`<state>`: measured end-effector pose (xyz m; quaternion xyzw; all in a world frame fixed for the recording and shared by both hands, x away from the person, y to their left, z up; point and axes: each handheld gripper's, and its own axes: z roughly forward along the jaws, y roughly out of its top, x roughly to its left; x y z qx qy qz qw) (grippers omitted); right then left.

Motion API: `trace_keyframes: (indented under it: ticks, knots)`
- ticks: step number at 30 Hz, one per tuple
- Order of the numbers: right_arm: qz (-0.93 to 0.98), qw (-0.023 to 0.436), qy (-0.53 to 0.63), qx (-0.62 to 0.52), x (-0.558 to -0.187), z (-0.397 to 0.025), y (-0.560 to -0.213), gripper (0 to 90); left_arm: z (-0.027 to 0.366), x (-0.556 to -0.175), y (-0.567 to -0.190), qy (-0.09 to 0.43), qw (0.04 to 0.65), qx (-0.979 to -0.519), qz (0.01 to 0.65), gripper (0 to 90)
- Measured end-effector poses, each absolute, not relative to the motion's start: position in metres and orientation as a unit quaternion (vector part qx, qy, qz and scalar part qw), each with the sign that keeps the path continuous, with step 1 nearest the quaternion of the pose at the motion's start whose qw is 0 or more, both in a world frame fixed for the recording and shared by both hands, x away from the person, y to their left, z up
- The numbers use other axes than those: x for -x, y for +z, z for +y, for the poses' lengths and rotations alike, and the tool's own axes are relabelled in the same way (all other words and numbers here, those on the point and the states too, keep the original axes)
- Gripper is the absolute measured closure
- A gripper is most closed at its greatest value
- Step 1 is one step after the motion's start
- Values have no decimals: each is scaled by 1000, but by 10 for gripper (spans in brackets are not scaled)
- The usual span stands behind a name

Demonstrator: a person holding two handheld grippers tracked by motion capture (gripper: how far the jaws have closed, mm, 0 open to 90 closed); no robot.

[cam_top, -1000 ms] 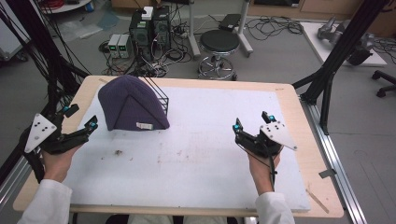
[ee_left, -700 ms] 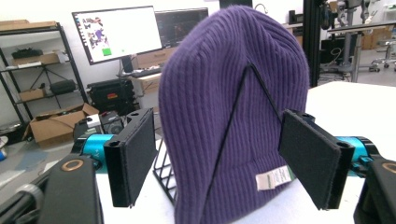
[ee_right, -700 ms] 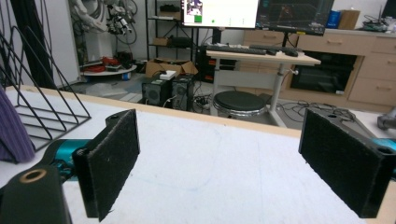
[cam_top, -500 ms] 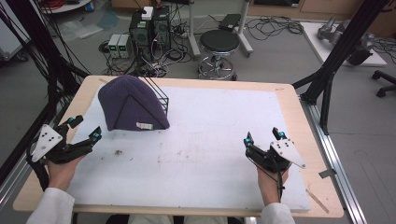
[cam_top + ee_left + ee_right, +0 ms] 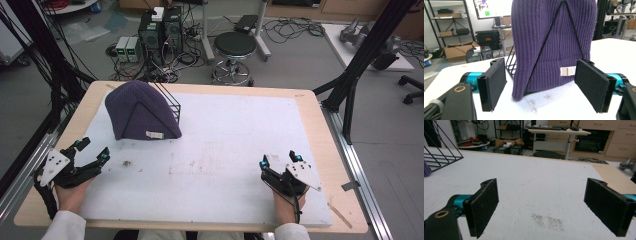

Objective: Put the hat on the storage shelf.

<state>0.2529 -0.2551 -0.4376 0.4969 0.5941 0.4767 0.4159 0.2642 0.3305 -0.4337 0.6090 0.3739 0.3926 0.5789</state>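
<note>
Clearly the purple ribbed knit beanie sits draped over a black wire triangular stand at the bench's far left. Both left tongs and right tongs gape empty; a one-sided tug might topple the light stand.

A purple ribbed knit hat with a small white label is seen over a black wire rack, on a white mat marked by brownish stains and framed by the pale wooden table, while black pads and teal parts are shown on the grippers.
</note>
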Motion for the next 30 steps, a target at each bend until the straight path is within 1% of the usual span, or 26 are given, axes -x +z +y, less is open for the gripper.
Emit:
trace_keyframes:
  ticks: [5, 9, 20, 30]
  knots:
    - [600, 414, 479, -489, -252, -253, -439, 117, 330, -261, -432, 393, 581, -610, 367, 252]
    - [596, 406, 494, -486, -247, -255, -438, 117, 334, -260, -433, 394, 585, -602, 374, 253]
    - [609, 407, 488, -474, -249, -254, -440, 117, 336, -256, -434, 389, 599, -584, 386, 260]
    - [612, 403, 486, -477, -249, -255, -441, 117, 333, -258, -436, 381, 602, -587, 385, 261]
